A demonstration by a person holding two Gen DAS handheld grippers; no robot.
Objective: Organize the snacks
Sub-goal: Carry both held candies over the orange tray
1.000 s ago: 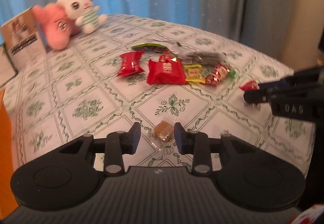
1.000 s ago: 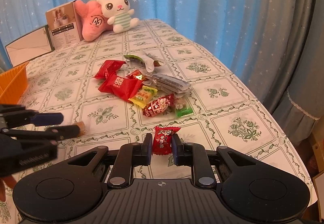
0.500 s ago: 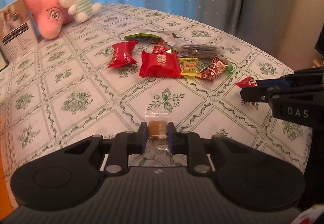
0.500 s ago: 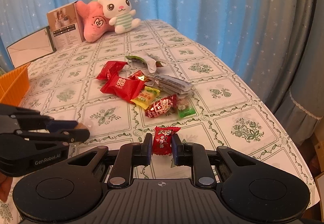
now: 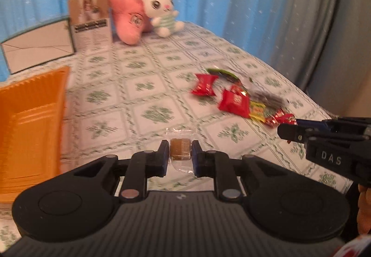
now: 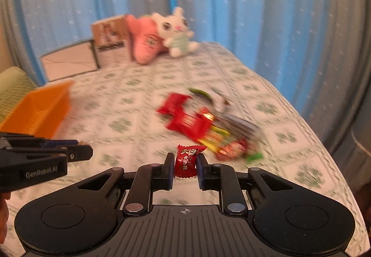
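Carrying is the step in hand, as judged from the load in each tool: the left gripper is closed on a brown candy in clear wrap, and the right gripper is closed on a small red candy, both held clear of the tablecloth. The orange bin stands at the left side of the table, well apart from the snack pile, which lies near the table's right edge. The next move likely calls for bringing each gripper over the bin opening and spreading the jaws only once the candy is inside the bin walls; the two tools sit close side by side, so one at a time would avoid a clash. The clear wrapper tail projecting beyond the left jaws suggests a light, slippery item that may shift in the hold. Limits of view: both views are motion-blurred, so the printing on the pile's packets and their exact count cannot be read. The bin is cut off at the left edge of the frame, and its contents, if any, cannot be made out.
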